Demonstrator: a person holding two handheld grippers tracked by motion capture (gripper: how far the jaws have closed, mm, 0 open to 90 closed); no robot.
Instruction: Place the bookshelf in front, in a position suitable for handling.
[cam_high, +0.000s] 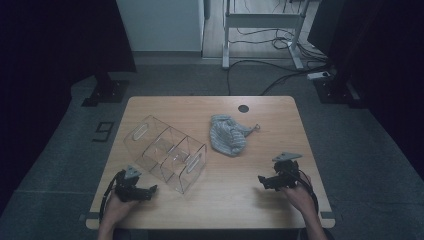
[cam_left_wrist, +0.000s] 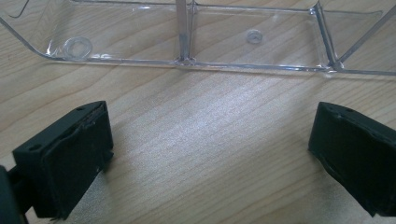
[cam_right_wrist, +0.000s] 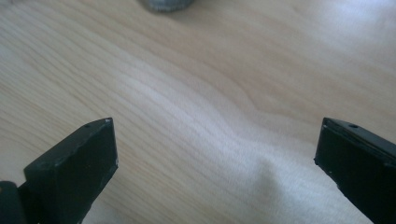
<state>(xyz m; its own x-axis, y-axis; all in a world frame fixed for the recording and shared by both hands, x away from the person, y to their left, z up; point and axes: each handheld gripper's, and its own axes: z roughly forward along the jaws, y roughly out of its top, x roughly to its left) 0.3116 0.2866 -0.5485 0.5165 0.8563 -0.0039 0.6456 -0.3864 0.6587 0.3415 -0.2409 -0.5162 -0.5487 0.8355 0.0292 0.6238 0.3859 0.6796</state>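
- The left tool rests low at the near left of the surface, jaws spread wide apart with bare wood between them.
- Just ahead of its jaws lies the clear organizer; the left gripper view shows the bottom edge, upright dividers and small round feet, close to the jaws but not touching them.
- In the high view the organizer sits slantwise on the left half of the surface, split into compartments, a slot handle at each end.
- The right tool sits at the near right, held by a hand, jaws also wide apart over bare wood.
- A grey cloth lies crumpled past the middle, well apart from both tools; a grey edge at the top of the right gripper view is probably the same cloth.
- A dark round hole marks the far edge.
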